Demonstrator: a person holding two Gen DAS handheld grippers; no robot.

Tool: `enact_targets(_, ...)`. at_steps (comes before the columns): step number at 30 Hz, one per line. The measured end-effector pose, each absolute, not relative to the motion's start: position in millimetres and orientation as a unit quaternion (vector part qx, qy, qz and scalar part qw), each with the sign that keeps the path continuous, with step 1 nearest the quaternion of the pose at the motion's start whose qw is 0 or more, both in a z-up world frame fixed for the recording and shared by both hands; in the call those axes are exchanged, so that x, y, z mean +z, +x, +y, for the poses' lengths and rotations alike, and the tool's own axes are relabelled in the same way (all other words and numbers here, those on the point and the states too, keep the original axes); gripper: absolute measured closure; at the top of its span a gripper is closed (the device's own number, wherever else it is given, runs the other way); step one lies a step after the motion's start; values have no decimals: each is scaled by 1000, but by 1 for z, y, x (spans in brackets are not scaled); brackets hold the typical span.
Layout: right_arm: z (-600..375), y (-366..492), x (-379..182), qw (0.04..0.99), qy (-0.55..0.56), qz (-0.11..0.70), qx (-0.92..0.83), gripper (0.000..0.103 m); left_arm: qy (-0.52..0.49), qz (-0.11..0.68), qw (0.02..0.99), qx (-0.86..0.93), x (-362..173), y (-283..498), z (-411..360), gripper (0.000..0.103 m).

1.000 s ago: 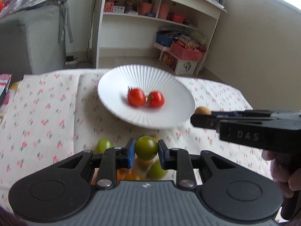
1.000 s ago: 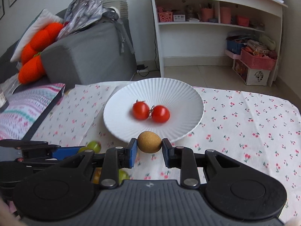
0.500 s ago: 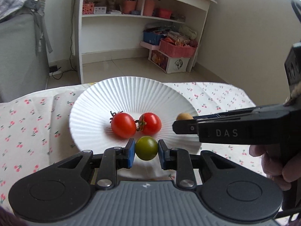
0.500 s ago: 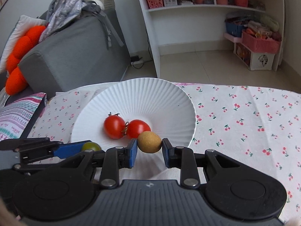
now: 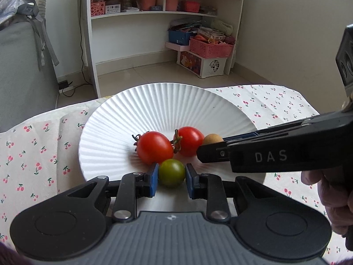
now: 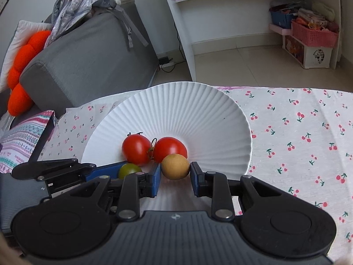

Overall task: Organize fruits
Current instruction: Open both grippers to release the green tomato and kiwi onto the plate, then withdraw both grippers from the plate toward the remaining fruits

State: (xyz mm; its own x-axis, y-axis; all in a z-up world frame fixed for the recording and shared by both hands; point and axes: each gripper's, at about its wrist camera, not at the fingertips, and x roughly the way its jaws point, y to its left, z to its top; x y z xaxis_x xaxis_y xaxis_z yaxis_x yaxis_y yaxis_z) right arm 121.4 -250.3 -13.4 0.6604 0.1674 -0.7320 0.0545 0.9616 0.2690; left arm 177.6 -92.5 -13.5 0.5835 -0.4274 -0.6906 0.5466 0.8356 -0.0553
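A white ribbed plate [image 5: 167, 108] [image 6: 198, 114] rests on the cherry-print tablecloth [image 5: 33, 145] [image 6: 297, 132]. Two red tomatoes [image 5: 154, 146] [image 6: 136, 149] lie side by side in its middle. My left gripper [image 5: 171, 174] is shut on a green tomato [image 5: 172, 172] [image 6: 129, 169], held over the plate's near part right in front of the red ones. My right gripper [image 6: 175, 169] is shut on a tan round fruit [image 6: 175, 166] [image 5: 212, 139], which touches the right red tomato [image 6: 169, 149]. In the left wrist view the right gripper reaches in from the right, with a hand [image 5: 331, 190] behind it.
A white shelf unit [image 5: 158, 11] with pink baskets [image 5: 209, 47] stands on the floor beyond the table. A grey sofa [image 6: 88, 50] with an orange cushion [image 6: 19, 66] is at the left. A striped cloth [image 6: 19, 141] lies by the table's left edge.
Both grippers carried their fruits forward from the tablecloth to over the plate and lower, close to the red tomatoes. Both grips stayed shut.
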Motion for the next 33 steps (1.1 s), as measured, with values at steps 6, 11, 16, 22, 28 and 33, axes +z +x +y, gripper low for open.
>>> enact_targets(6, -252, 122, -12, 902, 139, 408, 24, 74, 79, 362, 888, -273, -12, 179, -91, 91)
enact_targets(11, -248, 119, -7, 906, 124, 404, 23, 67, 79, 359, 888, -275, -10, 175, -89, 83)
enact_targets(16, -243, 115, 2, 910, 111, 399, 23, 54, 80, 356, 890, -272, -5, 168, -87, 72)
enact_targets(22, -241, 102, 15, 917, 110, 383, 19, 33, 72, 352, 894, -269, 5, 156, -78, 57)
enact_targets(28, -239, 83, 27, 922, 109, 371, 6, 21, 67, 351, 896, -264, 15, 138, -68, 42)
enact_targets(33, -233, 67, 33, 925, 105, 365, -10, 14, 67, 353, 897, -258, 22, 119, -57, 29)
